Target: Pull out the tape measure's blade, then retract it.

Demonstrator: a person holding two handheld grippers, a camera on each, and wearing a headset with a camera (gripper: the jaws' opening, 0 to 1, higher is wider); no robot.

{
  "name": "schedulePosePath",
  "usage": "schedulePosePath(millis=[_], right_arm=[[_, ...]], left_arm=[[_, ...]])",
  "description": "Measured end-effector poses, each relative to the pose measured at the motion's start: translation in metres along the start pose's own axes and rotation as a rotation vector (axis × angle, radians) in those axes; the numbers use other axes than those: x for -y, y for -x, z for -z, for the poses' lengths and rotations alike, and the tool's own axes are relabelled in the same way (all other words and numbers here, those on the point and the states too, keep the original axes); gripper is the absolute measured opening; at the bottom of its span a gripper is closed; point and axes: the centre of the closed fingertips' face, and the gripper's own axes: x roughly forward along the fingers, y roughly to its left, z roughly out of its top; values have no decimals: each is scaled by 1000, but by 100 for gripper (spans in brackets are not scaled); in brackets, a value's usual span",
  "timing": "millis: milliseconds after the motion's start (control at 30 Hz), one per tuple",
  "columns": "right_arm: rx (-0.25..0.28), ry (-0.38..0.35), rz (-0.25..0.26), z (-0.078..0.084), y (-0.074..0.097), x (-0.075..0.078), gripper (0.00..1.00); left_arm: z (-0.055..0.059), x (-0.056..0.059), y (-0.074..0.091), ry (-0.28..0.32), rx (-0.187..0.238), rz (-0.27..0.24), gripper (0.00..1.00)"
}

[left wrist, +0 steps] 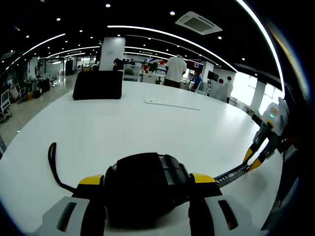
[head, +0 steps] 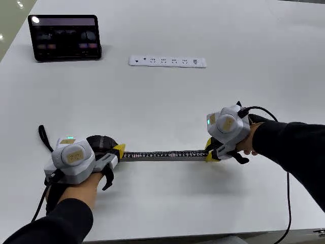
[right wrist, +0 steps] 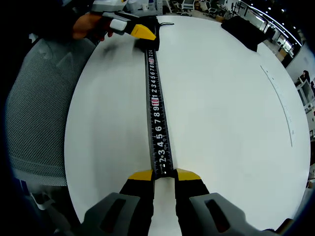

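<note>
Left of the tape measure case (head: 100, 144), its black wrist strap (head: 44, 137) trails loose on the desk (head: 152, 101). Your left gripper (head: 116, 152) has its jaws closed around the case and pins it down, likely so that a pull from the other end cannot drag it. Rightward from the case, the blade (head: 165, 154) lies drawn out, flat and straight along the desk. At the end farthest from the case, your right gripper (head: 210, 154) has its jaws pinched on the blade's tip, low to the desk. That hold should keep the blade from snapping back as you feed it home. Printed numbers run from 2 near the tip up to 9, then a red-marked figure. No brand name can be read.
</note>
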Motion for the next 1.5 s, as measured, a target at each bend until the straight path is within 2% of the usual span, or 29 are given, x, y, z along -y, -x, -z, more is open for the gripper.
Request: schedulePosePath(millis=[167,400,567,633,933,1500], right_arm=[[19,-10,-3,1,1,0,11],[40,-28,13,0,1,0,11],[63,-66,23,-1,1,1,11],[68,-55,25,-1,1,0,11],[60,-48,27,-5,0,0,11],[81,-56,30,-17,-4,-2,11]], left_arm=[[3,0,1,-21,-25,1,63],[3,-2,-2,-12,-38,4,62],[4,-1,0,-11,-41,5,62],[3,0,1,-10,-44,7,62],[3,0,3,-3,-53,13,62],[3,0,3,4,-68,22,62]])
